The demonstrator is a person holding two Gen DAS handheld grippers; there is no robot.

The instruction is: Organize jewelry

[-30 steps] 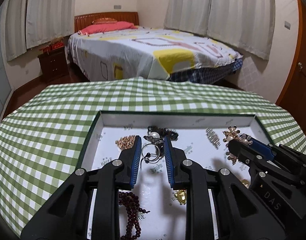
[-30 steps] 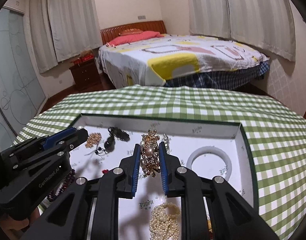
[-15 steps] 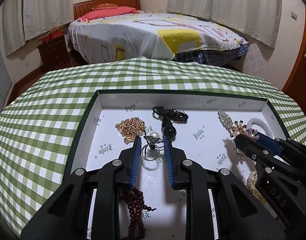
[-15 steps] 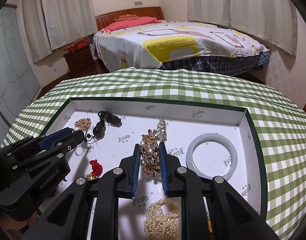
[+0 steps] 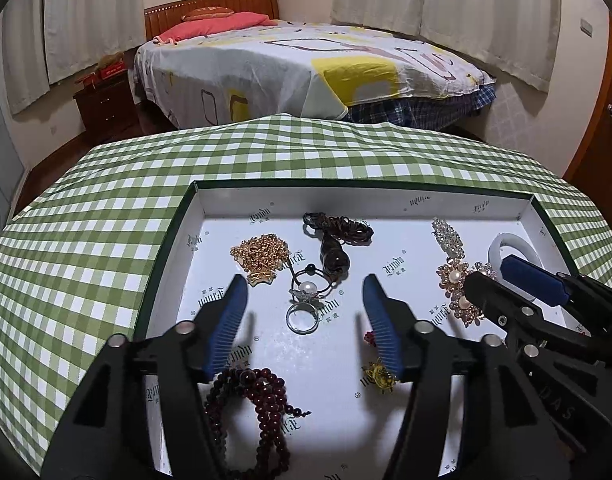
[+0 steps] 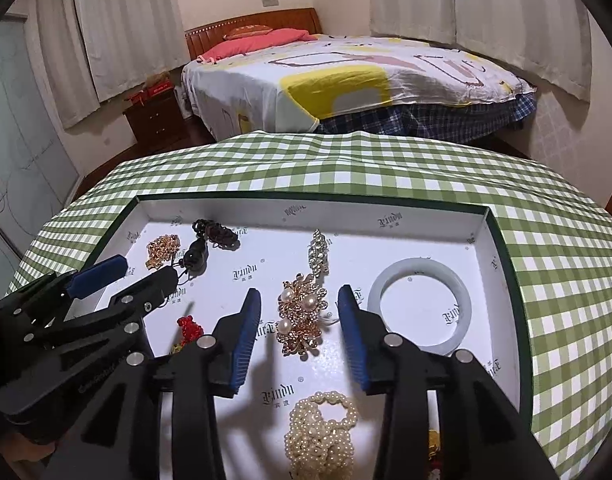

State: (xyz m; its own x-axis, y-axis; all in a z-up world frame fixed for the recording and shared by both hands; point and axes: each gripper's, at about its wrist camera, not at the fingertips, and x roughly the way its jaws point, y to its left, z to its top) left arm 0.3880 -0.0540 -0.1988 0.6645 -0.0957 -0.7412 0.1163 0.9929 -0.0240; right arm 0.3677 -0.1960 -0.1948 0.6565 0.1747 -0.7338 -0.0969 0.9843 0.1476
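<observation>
Each view comes from a fisheye camera mounted on its own gripper, looking forward and steeply down along the two fingers.

The left wrist view sits close above the near left part of the tray [image 5: 194, 216], with the left gripper [image 5: 302, 284] filling the lower frame. It faces the far edge of the bench [image 5: 86, 240] and the bed [image 5: 306, 60] beyond.

The right wrist view sits close above the near right part of the same tray, behind the right gripper [image 6: 300, 298], facing the same way.

Both views share the tray interior, the checked cloth, the bed and the curtains [image 6: 126, 20]. Each view shows the other gripper at its inner side.
</observation>
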